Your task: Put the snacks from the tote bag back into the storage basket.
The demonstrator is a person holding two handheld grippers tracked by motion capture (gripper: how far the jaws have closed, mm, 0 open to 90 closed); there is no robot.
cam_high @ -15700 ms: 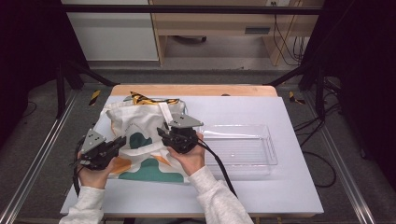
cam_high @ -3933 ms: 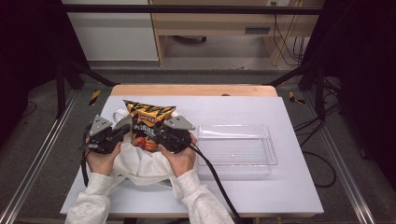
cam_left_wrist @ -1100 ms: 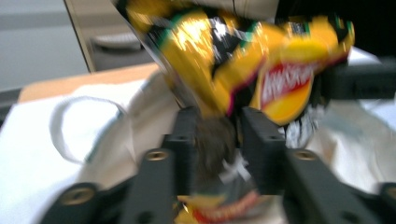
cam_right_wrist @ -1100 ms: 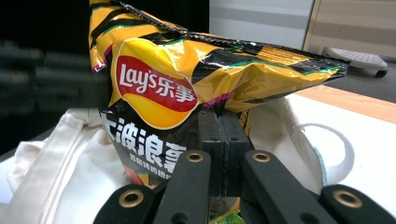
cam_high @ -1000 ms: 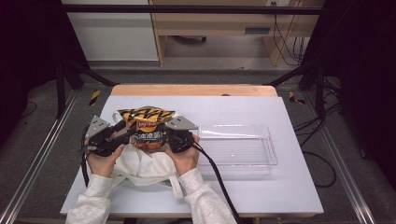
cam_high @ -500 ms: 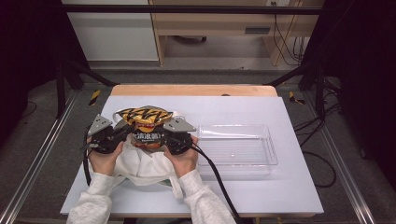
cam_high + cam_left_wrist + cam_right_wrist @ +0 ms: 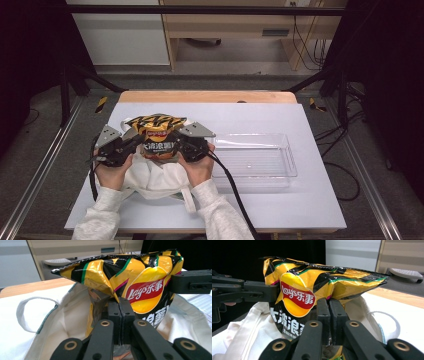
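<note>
A yellow and black chip bag (image 7: 157, 135) (image 7: 140, 285) (image 7: 312, 282) stands upright in the mouth of a white cloth tote bag (image 7: 150, 177) (image 7: 37, 315) (image 7: 249, 325). My left gripper (image 7: 137, 144) (image 7: 120, 302) pinches the chip bag's left side; its jaws have just been closing and now meet on the foil. My right gripper (image 7: 177, 144) (image 7: 328, 302) grips the right side, its jaws likewise just closed further on the foil. Each gripper view also shows the opposite gripper's black jaws at the bag's far side. The chip bag's lower part is hidden inside the tote.
A clear plastic tray (image 7: 255, 155) lies just right of my right hand on the white table top (image 7: 300, 200). The tote's handle loop (image 7: 27, 312) hangs loose on the table. A wooden strip (image 7: 207, 96) marks the table's far edge.
The tote lay flat at first; later the chip bag was held above it. Over the last second the bag sank slightly into the tote's mouth, and both hands stayed put.
</note>
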